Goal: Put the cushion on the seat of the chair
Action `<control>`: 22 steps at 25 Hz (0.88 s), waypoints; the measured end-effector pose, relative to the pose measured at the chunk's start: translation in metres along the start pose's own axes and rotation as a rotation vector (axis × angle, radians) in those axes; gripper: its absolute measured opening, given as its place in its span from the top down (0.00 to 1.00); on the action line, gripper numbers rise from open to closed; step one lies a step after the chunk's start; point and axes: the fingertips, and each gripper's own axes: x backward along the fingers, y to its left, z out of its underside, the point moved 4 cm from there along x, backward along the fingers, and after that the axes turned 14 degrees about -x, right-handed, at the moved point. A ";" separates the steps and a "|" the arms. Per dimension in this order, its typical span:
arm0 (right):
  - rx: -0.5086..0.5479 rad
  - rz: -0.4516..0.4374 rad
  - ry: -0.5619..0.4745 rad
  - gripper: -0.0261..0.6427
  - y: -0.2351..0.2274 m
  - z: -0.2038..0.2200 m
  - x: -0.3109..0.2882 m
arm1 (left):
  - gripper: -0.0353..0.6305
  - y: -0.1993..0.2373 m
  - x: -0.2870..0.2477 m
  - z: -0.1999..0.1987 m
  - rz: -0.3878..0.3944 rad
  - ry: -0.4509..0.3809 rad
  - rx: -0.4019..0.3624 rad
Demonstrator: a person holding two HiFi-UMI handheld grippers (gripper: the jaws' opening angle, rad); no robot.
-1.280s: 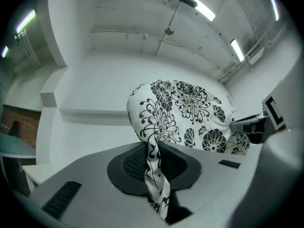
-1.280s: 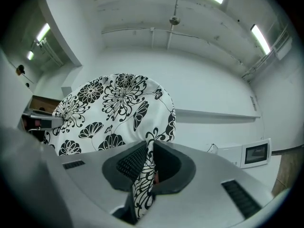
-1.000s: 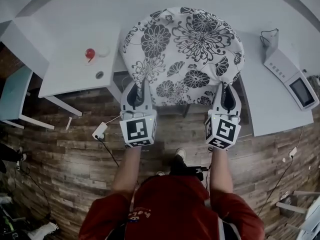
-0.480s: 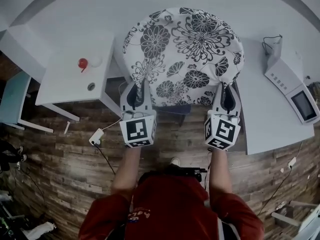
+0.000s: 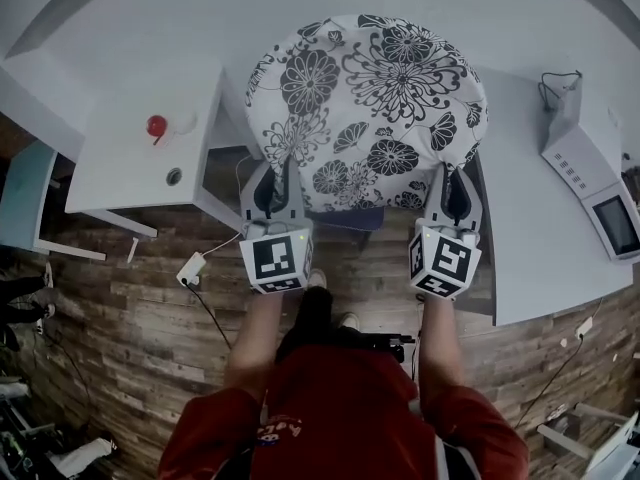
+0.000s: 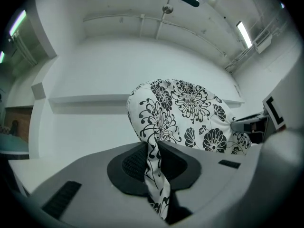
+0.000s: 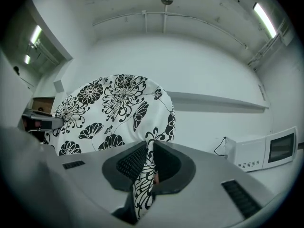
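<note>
Seen from above, a person in a red top [image 5: 340, 418] holds a round cushion [image 5: 370, 98], white with a black flower print, in the air between two handheld grippers over a wooden plank floor [image 5: 130, 348]. The left gripper [image 5: 272, 190] is clamped on the cushion's near left edge, and the right gripper [image 5: 452, 194] is clamped on its near right edge. In each gripper view a fold of the printed fabric is pinched tight between the dark ribbed pads, and the rest of the cushion swells upward and toward the other gripper. The cushion reaches ahead of both grippers and fills the space between them. To the left of the left gripper stands a white table [image 5: 130, 168] with a small red object [image 5: 157, 126] on it. Below and left of that gripper, a white plug block [image 5: 190, 266] lies on the floor. To the right of the right gripper is a second table [image 5: 530, 238], also white, bearing a white microwave [image 5: 600, 203]. A dark blue surface [image 5: 345, 218] shows under the cushion's near edge, between the grippers; whether it is the chair seat cannot be told.
</note>
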 end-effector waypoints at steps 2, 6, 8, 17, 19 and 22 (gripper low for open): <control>0.006 0.002 -0.004 0.87 0.000 0.000 0.000 | 0.86 0.000 -0.001 0.000 0.001 -0.009 0.002; 0.018 0.001 -0.013 0.87 0.001 0.001 0.002 | 0.86 -0.001 0.000 0.001 -0.004 -0.025 -0.001; 0.019 -0.001 -0.018 0.87 0.001 0.001 0.002 | 0.86 0.000 0.001 0.000 -0.007 -0.030 -0.012; 0.009 0.032 0.035 0.87 0.004 -0.001 0.004 | 0.86 0.004 0.001 -0.007 0.038 0.023 -0.027; 0.010 0.035 0.046 0.87 0.004 -0.002 0.007 | 0.86 0.005 0.003 -0.008 0.044 0.034 -0.027; 0.022 0.029 0.033 0.87 0.001 -0.001 0.007 | 0.86 0.002 0.004 -0.005 0.038 0.027 -0.022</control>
